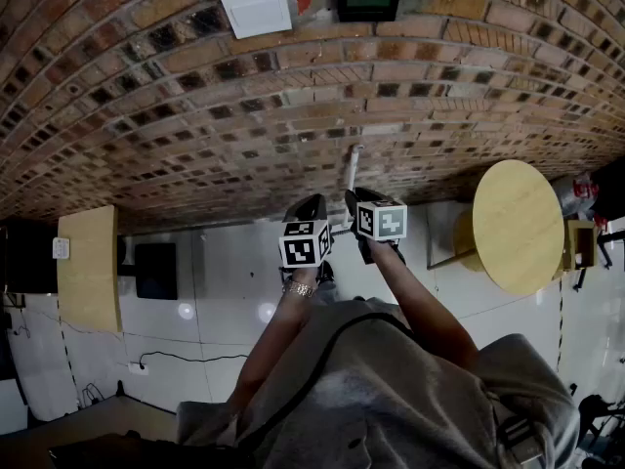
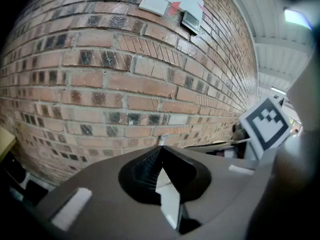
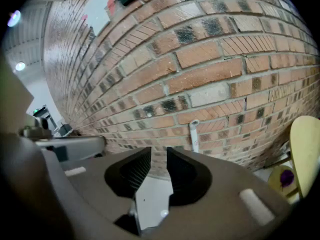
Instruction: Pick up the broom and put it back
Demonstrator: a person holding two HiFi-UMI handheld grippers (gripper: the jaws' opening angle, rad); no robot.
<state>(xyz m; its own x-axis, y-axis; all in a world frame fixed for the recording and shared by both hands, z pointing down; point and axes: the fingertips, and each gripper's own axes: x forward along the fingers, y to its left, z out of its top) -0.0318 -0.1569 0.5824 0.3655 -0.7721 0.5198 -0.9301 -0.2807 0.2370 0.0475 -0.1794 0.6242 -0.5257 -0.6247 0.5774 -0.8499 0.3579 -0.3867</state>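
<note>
- Broom handle [image 1: 352, 169]: a slim, pale shaft that stands near upright against the brick wall [image 1: 195, 96]. In the head view its lower part is hidden behind the two grippers, and no view shows the brush end.
- Left gripper [image 2: 160, 151]: the jaws are pressed together with their tips meeting, and nothing lies between them. The top of the handle shows just past the tips, against the bricks.
- Right gripper [image 3: 158, 156]: the jaws stand a little apart, and the narrow gap between them is empty. The handle lies beyond the gap and slightly to its right, clear of both pads.
- Pose: both grippers sit side by side, angled down toward the wall and near the handle. As far as we can tell, neither touches it.
- Step in hand: we judge that the broom rests at the wall with both grippers free of it. The frames do not settle whether a grasp is about to begin or the placing is done.
- If a grasp is due, we would spread the right jaws wider and centre the shaft between the pads. We would then close square on it, well up its length, so that it cannot swing.
- If the placing is done, we would draw both grippers straight back, since a sideways brush could tip the leaning shaft along the wall toward the round table [image 1: 518, 225].
</note>
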